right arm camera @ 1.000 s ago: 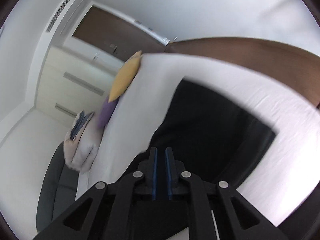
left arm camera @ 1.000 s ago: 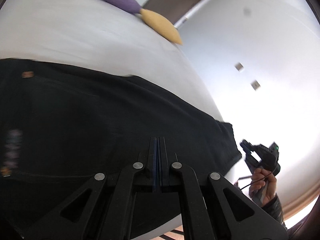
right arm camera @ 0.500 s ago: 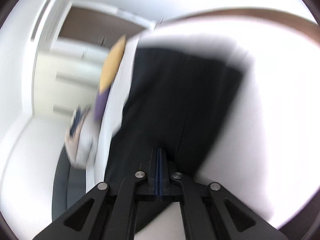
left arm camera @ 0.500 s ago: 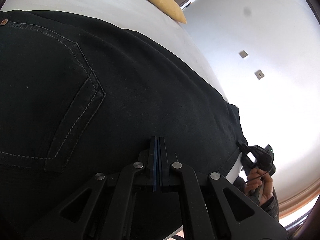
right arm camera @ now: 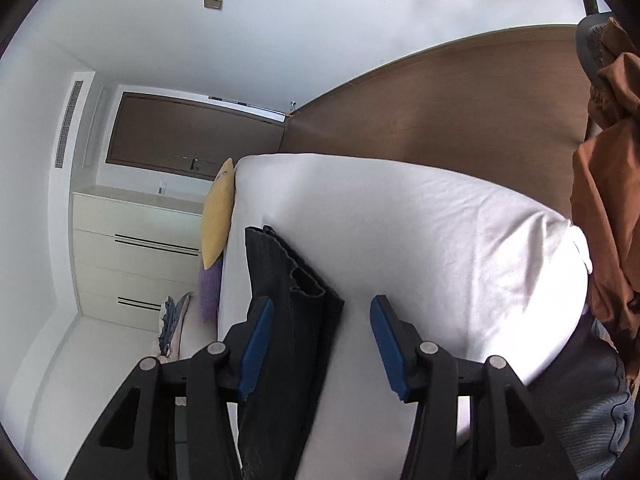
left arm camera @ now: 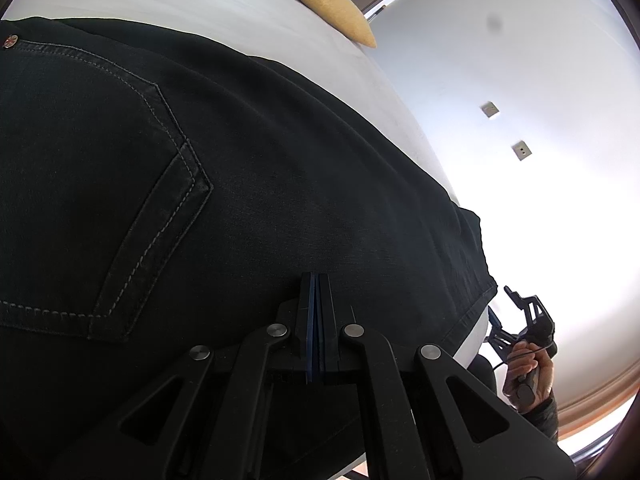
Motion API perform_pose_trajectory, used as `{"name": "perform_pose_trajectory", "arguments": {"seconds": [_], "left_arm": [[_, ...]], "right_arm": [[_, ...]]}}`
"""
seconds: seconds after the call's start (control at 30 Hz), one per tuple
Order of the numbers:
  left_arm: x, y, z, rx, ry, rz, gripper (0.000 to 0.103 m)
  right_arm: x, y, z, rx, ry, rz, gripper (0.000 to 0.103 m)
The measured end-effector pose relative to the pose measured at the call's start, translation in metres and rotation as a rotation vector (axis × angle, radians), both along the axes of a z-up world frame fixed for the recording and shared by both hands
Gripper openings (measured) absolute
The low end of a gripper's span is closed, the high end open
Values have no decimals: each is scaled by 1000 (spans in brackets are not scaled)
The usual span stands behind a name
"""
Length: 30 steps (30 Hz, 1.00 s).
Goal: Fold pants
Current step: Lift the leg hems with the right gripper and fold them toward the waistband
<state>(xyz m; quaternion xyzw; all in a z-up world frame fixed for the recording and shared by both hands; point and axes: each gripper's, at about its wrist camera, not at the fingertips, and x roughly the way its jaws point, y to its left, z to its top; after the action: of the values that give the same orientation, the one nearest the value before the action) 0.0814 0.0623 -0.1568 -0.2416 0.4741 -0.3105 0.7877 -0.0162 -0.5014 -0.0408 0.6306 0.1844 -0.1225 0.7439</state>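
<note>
Currently, black pants (left arm camera: 280, 184) lie spread on a white bed (right arm camera: 420, 240), and the step in hand looks like getting hold of the leg end to begin a fold. The left gripper (left arm camera: 316, 292) hovers low over the seat area with its blue pads pressed together, nothing between them. The right gripper (right arm camera: 320, 320) points at the far end of the pants; its jaws are opening, and the hem edge sits between the blue pads, which do not press on it. A fair guess at the next move: the right jaws close on the layered hem, then carry it toward the waist (the left would need to part its pads to help). The pants are dark denim, lying flat with a stitched back pocket (left arm camera: 120, 208) facing up, and both leg hems are stacked near the bed's edge. A yellow cushion (left arm camera: 332, 12) rests at the bed's far side.
</note>
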Motion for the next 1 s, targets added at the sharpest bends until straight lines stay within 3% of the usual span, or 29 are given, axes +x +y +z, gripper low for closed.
{"name": "perform_pose_trajectory", "arguments": {"seconds": [0.33, 0.5, 0.53, 0.63, 0.83, 1.0], "left_arm": [[-1, -2, 0, 1, -1, 1, 1], [-1, -2, 0, 0, -1, 2, 1], [-2, -3, 0, 0, -2, 2, 1], [-2, -2, -1, -3, -1, 0, 1], [-3, 0, -1, -7, -1, -1, 1], [-4, -1, -3, -10, 0, 1, 1]], "right_arm": [[37, 17, 1, 37, -20, 52, 51], [49, 8, -5, 42, -15, 61, 27], [51, 6, -8, 47, -10, 62, 16], [51, 5, -13, 61, -14, 51, 11], [60, 31, 26, -162, 46, 109, 11], [93, 107, 79, -490, 78, 310, 11]]}}
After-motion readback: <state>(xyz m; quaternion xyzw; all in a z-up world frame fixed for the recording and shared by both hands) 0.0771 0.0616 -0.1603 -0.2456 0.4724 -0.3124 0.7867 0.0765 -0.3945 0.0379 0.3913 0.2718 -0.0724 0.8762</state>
